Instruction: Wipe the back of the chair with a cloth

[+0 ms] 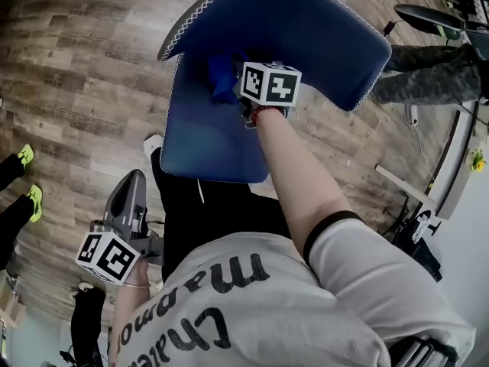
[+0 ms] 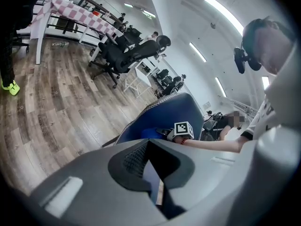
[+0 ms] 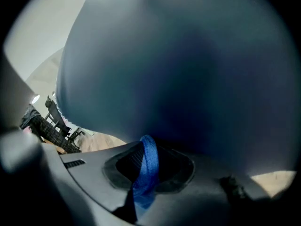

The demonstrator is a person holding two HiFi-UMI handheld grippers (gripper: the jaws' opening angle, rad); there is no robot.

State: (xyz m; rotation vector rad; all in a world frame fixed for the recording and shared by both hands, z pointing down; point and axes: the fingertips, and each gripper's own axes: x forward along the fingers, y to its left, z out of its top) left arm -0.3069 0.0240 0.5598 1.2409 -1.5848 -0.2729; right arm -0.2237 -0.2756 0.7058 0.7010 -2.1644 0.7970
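A blue chair fills the top of the head view, its curved back (image 1: 306,29) rising above the seat (image 1: 206,136). My right gripper (image 1: 240,96), under its marker cube, is shut on a blue cloth (image 1: 224,75) and holds it against the inner face of the back. In the right gripper view the cloth (image 3: 146,173) is pinched in the right gripper (image 3: 146,149), with the chair back (image 3: 188,69) close ahead. My left gripper (image 1: 135,180) hangs low at the left, away from the chair, shut and holding nothing. From the left gripper (image 2: 149,147) I see the chair (image 2: 174,109) and cloth (image 2: 150,133).
The floor is wood planks. A person in camouflage trousers (image 1: 435,71) stands at the upper right. Feet in yellow-green shoes (image 1: 29,176) are at the left edge. Black office chairs (image 2: 127,55) and a checkered table (image 2: 75,13) stand further off.
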